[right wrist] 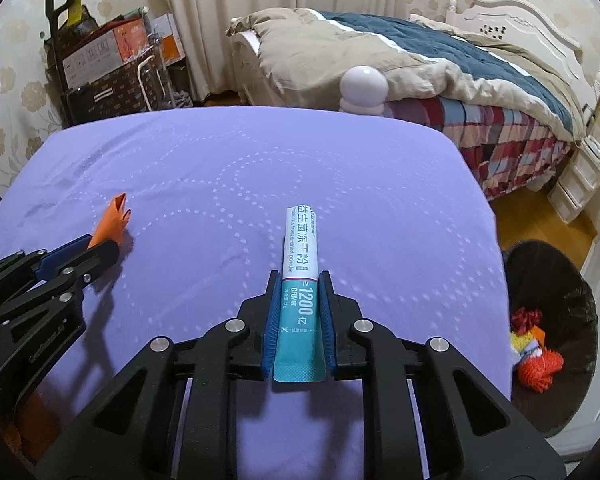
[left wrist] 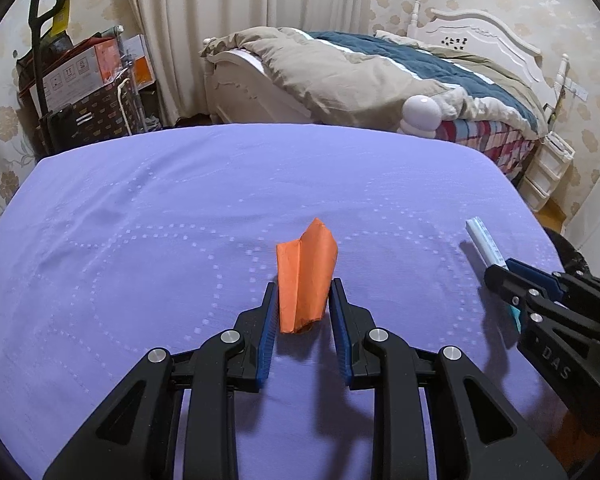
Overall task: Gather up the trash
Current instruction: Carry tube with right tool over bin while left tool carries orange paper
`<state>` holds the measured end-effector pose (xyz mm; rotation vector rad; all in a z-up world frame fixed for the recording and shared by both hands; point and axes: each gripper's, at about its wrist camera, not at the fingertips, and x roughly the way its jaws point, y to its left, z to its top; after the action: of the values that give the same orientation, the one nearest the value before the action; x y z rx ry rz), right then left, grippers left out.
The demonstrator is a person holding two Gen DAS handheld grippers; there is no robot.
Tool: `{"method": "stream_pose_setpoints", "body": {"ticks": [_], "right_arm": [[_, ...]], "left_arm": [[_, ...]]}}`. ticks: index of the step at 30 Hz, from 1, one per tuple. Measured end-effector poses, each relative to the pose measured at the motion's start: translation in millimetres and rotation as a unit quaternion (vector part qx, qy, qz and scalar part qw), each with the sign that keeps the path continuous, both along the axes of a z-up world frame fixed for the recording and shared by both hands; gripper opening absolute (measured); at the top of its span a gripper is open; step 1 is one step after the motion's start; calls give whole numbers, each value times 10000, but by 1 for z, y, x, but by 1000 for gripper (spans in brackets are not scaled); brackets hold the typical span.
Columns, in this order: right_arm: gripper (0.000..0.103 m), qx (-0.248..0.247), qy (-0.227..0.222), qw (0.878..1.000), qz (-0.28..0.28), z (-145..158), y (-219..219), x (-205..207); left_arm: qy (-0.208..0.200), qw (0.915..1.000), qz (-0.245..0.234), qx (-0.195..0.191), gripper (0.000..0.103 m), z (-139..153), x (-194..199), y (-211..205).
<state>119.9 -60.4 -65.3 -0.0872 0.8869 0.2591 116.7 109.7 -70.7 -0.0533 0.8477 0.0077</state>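
The left gripper (left wrist: 303,292) has its ribbed blue fingers (left wrist: 266,332) pinched on a creased orange paper scrap (left wrist: 305,280) that stands up between them. The right gripper (right wrist: 299,280) clamps its fingers (right wrist: 273,320) on a slim, glossy teal-and-white powder sachet (right wrist: 300,264), its white end jutting forward. Beneath both lies the worktop (left wrist: 140,240), covered in soft purple cloth with dotted loops. Only the right wrist view shows the dark round bin (right wrist: 556,280) beside the worktop, holding red and yellow scraps (right wrist: 534,356).
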Motion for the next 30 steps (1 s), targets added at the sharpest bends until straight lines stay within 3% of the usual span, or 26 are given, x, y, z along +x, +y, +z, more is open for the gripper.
{"method": "stream_pose_setpoints", "body": {"ticks": [15, 30], "right_arm": [[18, 234, -463, 9943, -932, 31, -90, -40], [18, 32, -698, 9742, -2145, 33, -208, -51]], "left_arm": [[-333, 9961, -810, -99, 27, 21, -11, -76], [-599, 9785, -1964, -164, 27, 34, 1, -206]]}}
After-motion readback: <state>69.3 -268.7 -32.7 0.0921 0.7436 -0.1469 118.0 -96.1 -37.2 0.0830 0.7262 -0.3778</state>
